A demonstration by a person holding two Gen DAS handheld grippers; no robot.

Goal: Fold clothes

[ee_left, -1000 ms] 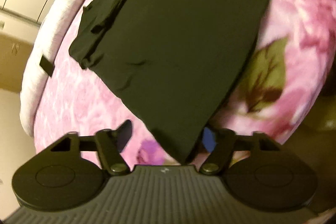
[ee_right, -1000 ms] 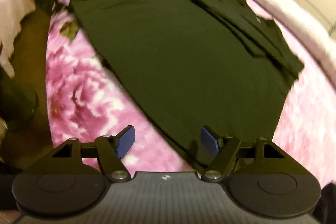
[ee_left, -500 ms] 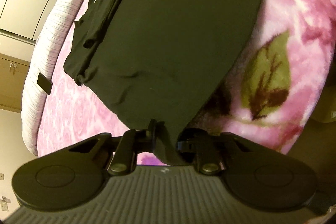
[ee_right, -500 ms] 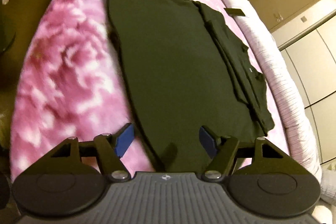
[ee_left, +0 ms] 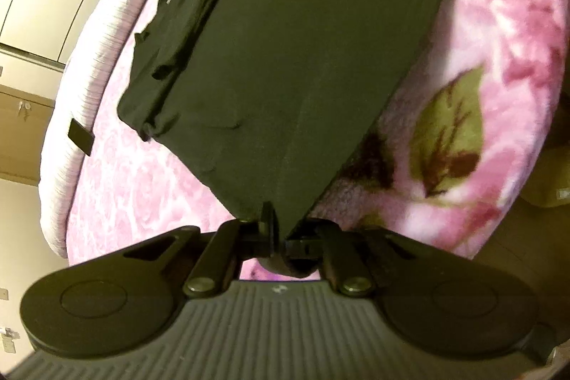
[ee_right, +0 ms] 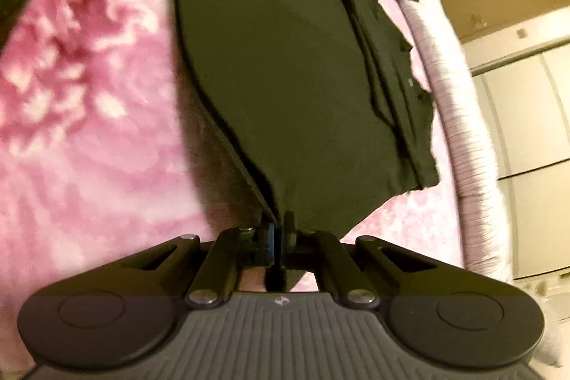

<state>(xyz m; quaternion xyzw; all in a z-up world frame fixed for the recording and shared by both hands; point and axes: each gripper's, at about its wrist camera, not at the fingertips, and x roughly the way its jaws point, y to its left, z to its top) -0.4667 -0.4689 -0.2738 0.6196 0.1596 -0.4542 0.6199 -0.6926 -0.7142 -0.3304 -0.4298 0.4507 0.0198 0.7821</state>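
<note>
Both grippers' fingers, wide 1 s ago, now clenched on dark garment [ee_left: 292, 59]: L gripper [ee_left: 281, 230], R gripper [ee_right: 279, 234].

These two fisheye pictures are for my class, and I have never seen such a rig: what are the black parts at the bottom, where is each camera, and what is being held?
Each picture comes from a camera mounted on a hand-held two-finger gripper, looking forward along its fingers. The black parts are the grippers themselves: the left gripper in one view, the right gripper in the other. A dark shirt lies spread on a pink flowered blanket. Both grippers are shut, each pinching a near corner of the shirt, apparently ready to fold it.
</note>
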